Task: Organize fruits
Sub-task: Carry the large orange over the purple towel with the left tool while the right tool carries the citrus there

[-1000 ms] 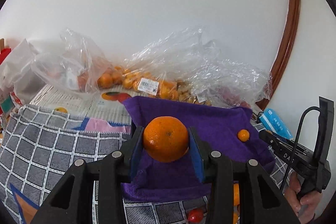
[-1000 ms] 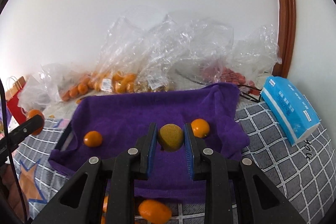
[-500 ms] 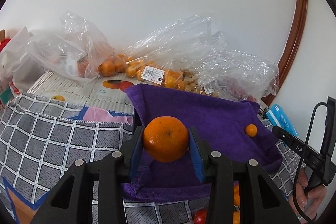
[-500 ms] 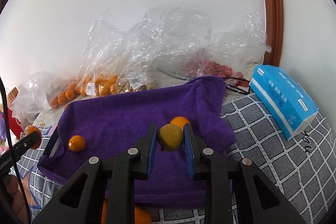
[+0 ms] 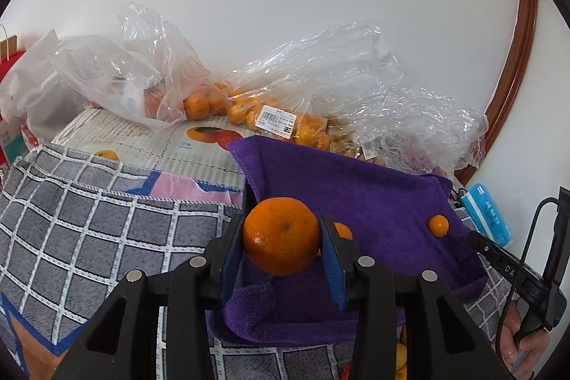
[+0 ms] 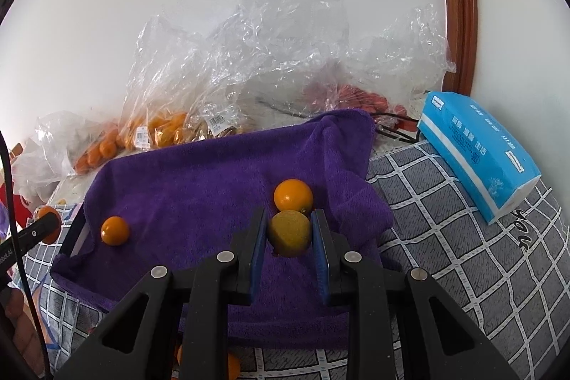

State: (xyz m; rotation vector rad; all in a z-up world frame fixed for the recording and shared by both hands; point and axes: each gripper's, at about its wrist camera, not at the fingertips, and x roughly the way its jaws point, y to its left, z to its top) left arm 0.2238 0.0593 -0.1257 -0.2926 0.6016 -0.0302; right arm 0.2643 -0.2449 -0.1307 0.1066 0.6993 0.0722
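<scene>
My left gripper (image 5: 281, 237) is shut on a large orange mandarin (image 5: 281, 235), held over the near left part of a purple towel (image 5: 356, 187) that lines a tray. My right gripper (image 6: 289, 232) is shut on a small dull yellow-green fruit (image 6: 289, 232), low over the same purple towel (image 6: 199, 187). On the towel lie a small orange fruit (image 6: 293, 194) just beyond the right gripper and another small orange fruit (image 6: 114, 230) at the left. In the left wrist view a small orange fruit (image 5: 438, 226) lies on the right, and another orange fruit (image 5: 342, 230) peeks from behind the right finger.
Clear plastic bags of oranges (image 5: 199, 102) and other fruit (image 6: 270, 66) line the wall behind the tray. A blue tissue pack (image 6: 477, 148) lies at the right on the grey checked cloth (image 5: 89, 223). Loose fruit (image 6: 231, 364) shows below the towel's near edge. A person's hand (image 5: 527, 344) holds the other gripper.
Both grippers have sunk closer over the purple towel, each keeping its fruit. In the right wrist view the small orange fruit now sits just behind the held fruit.
</scene>
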